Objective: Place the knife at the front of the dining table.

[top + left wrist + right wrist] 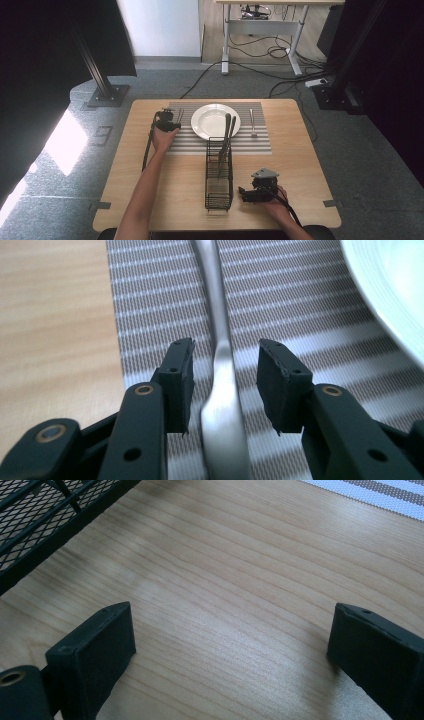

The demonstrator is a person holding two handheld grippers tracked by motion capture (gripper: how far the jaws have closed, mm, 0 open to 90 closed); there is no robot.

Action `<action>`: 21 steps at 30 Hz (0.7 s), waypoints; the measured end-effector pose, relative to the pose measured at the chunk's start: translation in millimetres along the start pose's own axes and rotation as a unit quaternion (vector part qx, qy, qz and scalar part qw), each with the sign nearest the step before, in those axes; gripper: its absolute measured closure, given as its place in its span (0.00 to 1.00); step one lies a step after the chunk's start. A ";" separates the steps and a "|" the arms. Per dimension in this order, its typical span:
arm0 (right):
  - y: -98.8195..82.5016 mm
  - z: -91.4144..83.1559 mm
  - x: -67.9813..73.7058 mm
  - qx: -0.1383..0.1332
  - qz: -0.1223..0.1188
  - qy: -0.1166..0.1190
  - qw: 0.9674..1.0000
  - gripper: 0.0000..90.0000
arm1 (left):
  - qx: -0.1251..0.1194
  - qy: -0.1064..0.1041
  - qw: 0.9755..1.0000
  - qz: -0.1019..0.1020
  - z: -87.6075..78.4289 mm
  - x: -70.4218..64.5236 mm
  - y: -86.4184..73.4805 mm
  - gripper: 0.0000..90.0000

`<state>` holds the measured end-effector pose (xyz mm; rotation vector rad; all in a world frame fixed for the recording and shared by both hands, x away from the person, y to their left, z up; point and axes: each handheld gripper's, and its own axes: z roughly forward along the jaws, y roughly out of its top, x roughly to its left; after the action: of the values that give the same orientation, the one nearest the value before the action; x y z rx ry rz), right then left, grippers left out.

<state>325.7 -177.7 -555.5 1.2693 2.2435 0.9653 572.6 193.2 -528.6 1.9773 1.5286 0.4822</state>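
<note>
From above we see the left gripper (168, 121) beside the white plate (215, 121). Its own view shows released jaws straddling a metal utensil handle (220, 340) on the striped placemat (160, 300). The right gripper (230, 650) hangs released over bare bench (240, 580).

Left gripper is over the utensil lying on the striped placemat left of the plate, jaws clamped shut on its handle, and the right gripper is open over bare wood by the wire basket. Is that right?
Not quite. The left gripper is open: in the left gripper view its jaws straddle the utensil with a gap on each side. The rest holds: it lies on the striped placemat left of the plate, and the right gripper is open beside the wire basket.
</note>
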 end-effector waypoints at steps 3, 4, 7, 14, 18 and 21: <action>0.0 0.0 0.1 0.000 0.000 -0.001 1.000 0.06 | 0.003 -0.010 1.000 0.001 -5.9 0.3 -8.9 0.65; -0.1 -0.1 0.2 0.000 0.000 -0.001 1.000 0.06 | 0.006 -0.011 1.000 0.006 -7.7 -0.1 -11.2 0.65; 0.0 0.0 0.3 0.000 -0.001 0.000 1.000 0.06 | 0.006 -0.003 1.000 0.015 -10.7 -1.3 -18.7 0.67; 0.3 0.3 0.7 0.000 -0.001 0.000 1.000 0.06 | -0.001 0.010 1.000 0.011 -11.2 -2.2 -20.8 0.78; 0.3 0.2 0.7 0.000 -0.001 0.000 1.000 0.06 | -0.012 0.020 1.000 0.007 -8.1 -5.3 -20.4 0.78; 0.2 0.1 0.8 0.000 -0.001 0.000 1.000 0.06 | -0.015 0.024 1.000 0.001 -5.8 -6.2 -18.5 0.78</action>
<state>325.5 -176.9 -555.4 1.2657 2.2455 0.9648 553.6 191.7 -535.7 1.9586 1.5400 0.5546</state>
